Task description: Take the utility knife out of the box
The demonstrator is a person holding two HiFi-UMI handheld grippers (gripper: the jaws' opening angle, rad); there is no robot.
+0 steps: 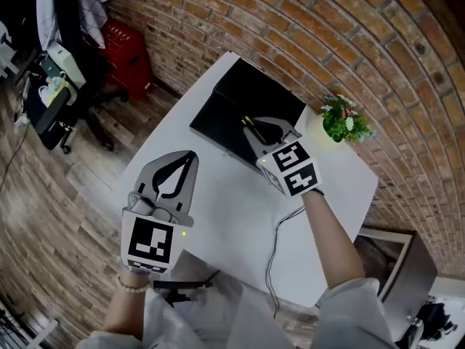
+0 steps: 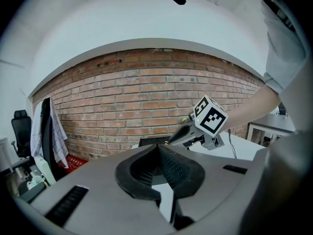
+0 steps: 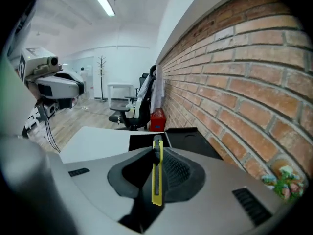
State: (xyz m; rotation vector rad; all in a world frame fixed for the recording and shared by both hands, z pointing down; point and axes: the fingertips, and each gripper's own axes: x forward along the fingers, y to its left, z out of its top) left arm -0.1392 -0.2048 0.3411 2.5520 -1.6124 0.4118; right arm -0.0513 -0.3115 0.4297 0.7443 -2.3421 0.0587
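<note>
My right gripper [image 3: 157, 148] is clamped on the yellow utility knife [image 3: 157, 180]. Its long axis runs along my jaws, with the dark end pointing ahead over the open black box [image 3: 188, 140] at mid-frame. My left gripper [image 2: 159, 150] has its jaws together on nothing, above the white table [image 1: 232, 217].
</note>
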